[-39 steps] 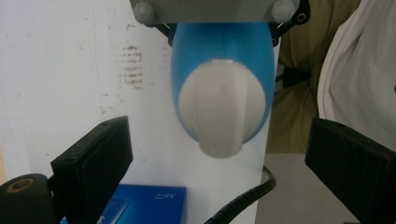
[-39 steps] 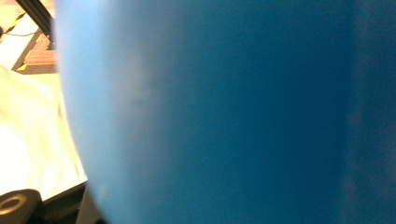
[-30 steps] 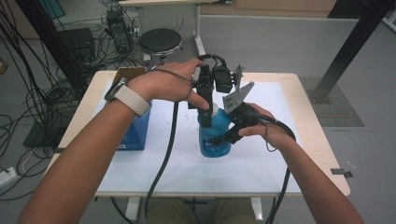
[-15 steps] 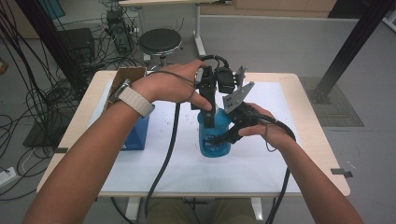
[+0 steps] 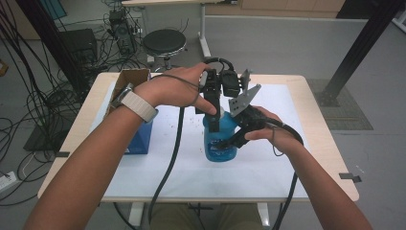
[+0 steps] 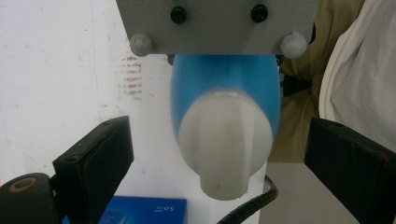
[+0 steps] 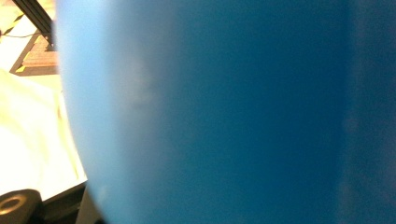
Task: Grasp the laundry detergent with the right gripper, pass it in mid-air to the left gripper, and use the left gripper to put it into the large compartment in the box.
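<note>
Left gripper [image 6: 219, 158] fingers [image 6: 93, 163] apart, flanking the white cap [image 6: 224, 144] of the blue bottle [image 6: 224, 84] without touching it, plain in the left gripper view at centre frame. Seen from the high view, left gripper [image 5: 214, 112] poised over the bottle top at mid-frame, fingers hard to separate there. Right gripper [image 5: 234, 139] clamped on the bottle body [image 5: 220, 143], fingers pressed to its right side in the high view; in the right gripper view, blurred blue wall of the bottle [image 7: 224, 112] across nearly the whole frame, fingers hidden. Bottle upright on the white sheet [image 5: 191, 163] of the tabletop [image 5: 325, 158], centre of the high view. Blue box [image 5: 141, 139] at left of the bottle, well apart, also glimpsed at the bottom of the left gripper view. Compared with a second earlier: both hands, both grippers and bottle in the same places.
</note>
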